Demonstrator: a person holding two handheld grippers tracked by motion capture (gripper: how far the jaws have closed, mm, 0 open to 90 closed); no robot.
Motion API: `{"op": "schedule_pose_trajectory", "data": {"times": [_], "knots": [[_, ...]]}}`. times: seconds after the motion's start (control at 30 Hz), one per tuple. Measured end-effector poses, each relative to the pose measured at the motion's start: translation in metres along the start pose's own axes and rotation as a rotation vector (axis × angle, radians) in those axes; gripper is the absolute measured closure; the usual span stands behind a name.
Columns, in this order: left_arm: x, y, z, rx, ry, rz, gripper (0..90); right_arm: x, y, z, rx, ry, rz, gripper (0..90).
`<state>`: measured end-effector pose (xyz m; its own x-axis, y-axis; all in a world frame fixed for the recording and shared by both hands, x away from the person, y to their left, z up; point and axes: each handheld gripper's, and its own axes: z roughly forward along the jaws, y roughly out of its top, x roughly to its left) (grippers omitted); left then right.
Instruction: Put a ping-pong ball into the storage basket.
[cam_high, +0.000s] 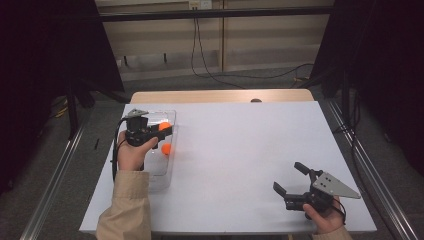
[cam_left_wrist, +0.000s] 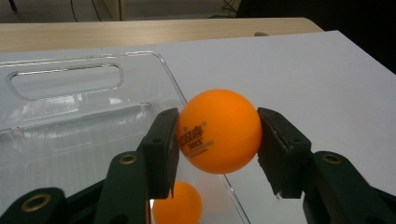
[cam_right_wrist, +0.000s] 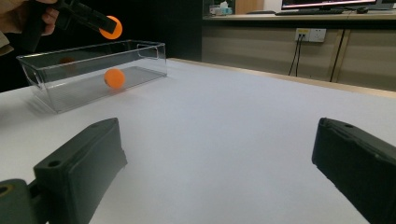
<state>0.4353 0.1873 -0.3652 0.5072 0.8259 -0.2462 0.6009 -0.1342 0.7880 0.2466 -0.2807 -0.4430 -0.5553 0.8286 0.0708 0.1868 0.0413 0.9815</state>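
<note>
One white table (cam_high: 240, 165) spans most of the high view, with a strip of bare wood showing along its far edge; on its left side lies a long clear plastic box (cam_high: 161, 172), open at the top, its length running from near to far; in the left gripper view a slot handle is cut into its far end wall.

The left gripper (cam_high: 167, 131) hangs over the far half of the box, held by a hand in a tan sleeve (cam_high: 125, 205); its jaws are closed partway onto an orange ball (cam_left_wrist: 219, 130), one pad touching each side, and the ball carries small printed lettering on its face; in the right gripper view this ball sits up in the air above the box's rim, at the far right wall of the box rather than over its middle.

The right gripper (cam_high: 291, 177) rests low at the near right of the table, well apart from the box; its jaws stand wide apart with only bare tabletop between them, pointing left across the table.

A second orange ball (cam_high: 166, 148) lies on the floor of the box, just below and nearer than the held one; the two do not touch.
</note>
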Motion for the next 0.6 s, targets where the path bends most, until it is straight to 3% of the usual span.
{"op": "schedule_pose_trajectory", "data": {"times": [0.6], "knots": [[0.0088, -0.0027, -0.0015, -0.003, 0.037, -0.01, 50.9, 0.0002, 0.0001, -0.0002, -0.001, 0.0, 0.002, 1.4]]}}
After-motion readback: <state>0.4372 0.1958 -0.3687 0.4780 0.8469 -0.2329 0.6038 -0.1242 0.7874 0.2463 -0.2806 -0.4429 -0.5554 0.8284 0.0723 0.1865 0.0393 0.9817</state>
